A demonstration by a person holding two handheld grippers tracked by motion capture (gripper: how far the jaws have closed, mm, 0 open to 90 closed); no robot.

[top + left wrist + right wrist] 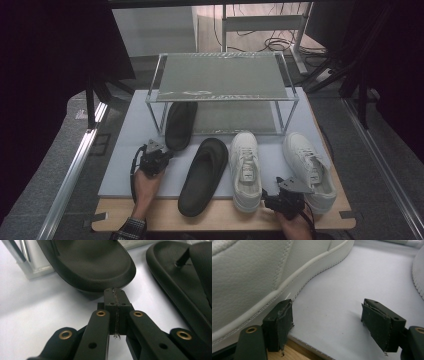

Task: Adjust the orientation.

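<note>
One black slipper [180, 124] lies with its toe under the rack's lower shelf, and its heel [95, 267] fills the top of the left gripper view. My left gripper [115, 293] [161, 151] is shut with nothing in it, its tips right at that heel's edge. A second black slipper [202, 175] [182, 282] lies to its right on the mat. Two white sneakers [245, 170] [309, 170] stand side by side further right. My right gripper [327, 322] [281, 195] is open at the front, between the sneakers. Its left pad [283, 322] is beside the left sneaker's sole [262, 277], and bare mat lies between the pads.
A two-tier metal shoe rack [222, 75] stands at the back of the pale mat [125, 165], with one leg [22, 255] close to the left gripper. The mat lies on a wooden board [215, 215]. The other sneaker's edge [419, 272] is at the far right.
</note>
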